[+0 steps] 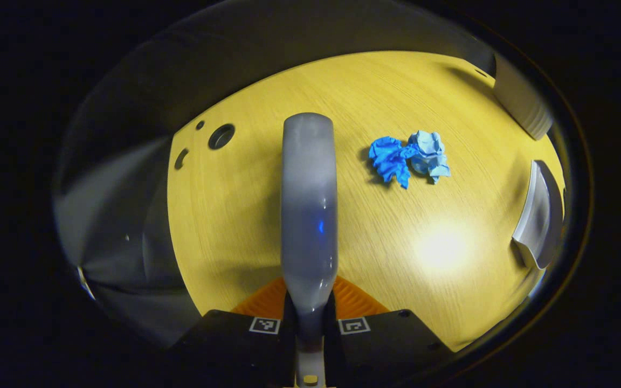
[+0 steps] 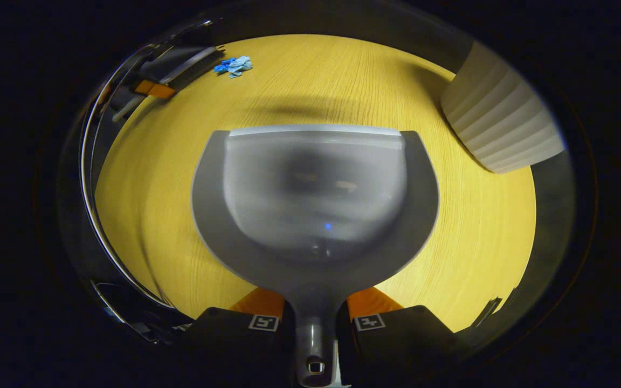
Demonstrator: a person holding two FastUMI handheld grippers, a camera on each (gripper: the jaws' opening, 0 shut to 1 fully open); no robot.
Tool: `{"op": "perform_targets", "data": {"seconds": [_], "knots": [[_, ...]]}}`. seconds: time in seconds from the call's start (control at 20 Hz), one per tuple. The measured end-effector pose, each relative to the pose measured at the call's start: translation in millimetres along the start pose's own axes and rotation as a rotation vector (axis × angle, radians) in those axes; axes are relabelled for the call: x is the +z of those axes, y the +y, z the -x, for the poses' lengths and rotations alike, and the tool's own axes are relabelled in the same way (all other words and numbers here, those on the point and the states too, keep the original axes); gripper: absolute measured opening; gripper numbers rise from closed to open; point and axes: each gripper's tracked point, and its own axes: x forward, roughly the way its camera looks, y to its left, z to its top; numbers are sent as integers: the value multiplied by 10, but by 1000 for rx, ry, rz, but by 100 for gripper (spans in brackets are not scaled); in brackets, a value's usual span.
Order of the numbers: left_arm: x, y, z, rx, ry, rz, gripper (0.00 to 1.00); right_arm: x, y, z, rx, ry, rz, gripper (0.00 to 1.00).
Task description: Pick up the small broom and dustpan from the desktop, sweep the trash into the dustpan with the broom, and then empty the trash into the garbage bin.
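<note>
The yellow wooden desktop (image 1: 267,215) carried crumpled blue trash (image 1: 408,157) mid-surface, with the ribbed white garbage bin (image 2: 496,132) standing near its edge.

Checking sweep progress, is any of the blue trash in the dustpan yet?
No, the dustpan is bare inside, and the blue trash lies on the desktop far beyond it.

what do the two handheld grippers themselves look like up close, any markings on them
Both look alike. The left gripper and the right gripper each have two blocky black bodies at the bottom of their own views, and each body carries a small square black-and-white coded marker on its inner top corner. No cables or sleeves can be made out.
</note>
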Motion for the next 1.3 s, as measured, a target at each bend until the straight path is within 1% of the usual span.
{"op": "perform_targets", "data": {"seconds": [0.15, 0.25, 0.35, 0.4, 0.5, 0.55, 0.6, 0.7, 0.75, 0.8, 0.85, 0.9, 0.95, 1.0, 1.05, 1.1, 1.15, 1.2, 1.25, 1.3], "knots": [[265, -30, -67, 2, 22, -160, 25, 22, -25, -12, 2, -7, 16, 36], [451, -165, -37, -24, 24, -252, 25, 22, -46, -15, 4, -9, 30, 35], [611, -399, 21, -90, 7, -349, 27, 41, -53, -5, 9, -21, 37, 35], [630, -558, 94, -130, 1, -395, 25, 52, -56, -4, 9, -25, 42, 36], [588, -845, 198, -198, 9, -465, 25, 30, -73, -10, 6, -31, 62, 36], [564, -1031, 252, -225, 15, -493, 25, 31, -73, -18, 13, -32, 62, 36], [550, -1396, 337, -281, 7, -523, 26, 40, -72, -16, 22, -33, 58, 36], [482, -1703, 447, -354, 13, -552, 25, 44, -79, -8, 22, -41, 63, 35], [457, -1790, 503, -387, 21, -568, 24, 41, -70, 3, 24, -42, 61, 36], [402, -1960, 562, -421, 27, -575, 24, 52, -67, -1, 28, -43, 53, 36], [360, -2091, 626, -450, 34, -576, 26, 78, -71, -3, 28, -50, 53, 36], [350, -2206, 706, -471, 26, -575, 24, 83, -67, -3, 28, -59, 57, 36], [348, -2336, 811, -501, 25, -550, 25, 109, -72, 16, 28, -71, 55, 35], [358, -2399, 892, -515, 14, -549, 26, 70, -78, 15, 20, -67, 65, 35], [343, -2481, 951, -530, 17, -553, 23, 72, -81, 27, 16, -74, 74, 35], [311, -2560, 989, -551, 25, -541, 26, 94, -85, 37, 6, -95, 80, 35], [286, -2595, 1045, -600, 37, -503, 29, 95, -76, 13, -8, -107, 88, 35], [248, -2685, 1135, -657, 47, -452, 28, 91, -67, -6, -9, -124, 87, 35], [271, -2739, 1236, -677, 27, -405, 24, 95, -71, 9, -3, -132, 82, 36], [256, -2675, 1250, -650, 7, -379, 26, 91, -86, 5, -2, -138, 75, 36]]}}
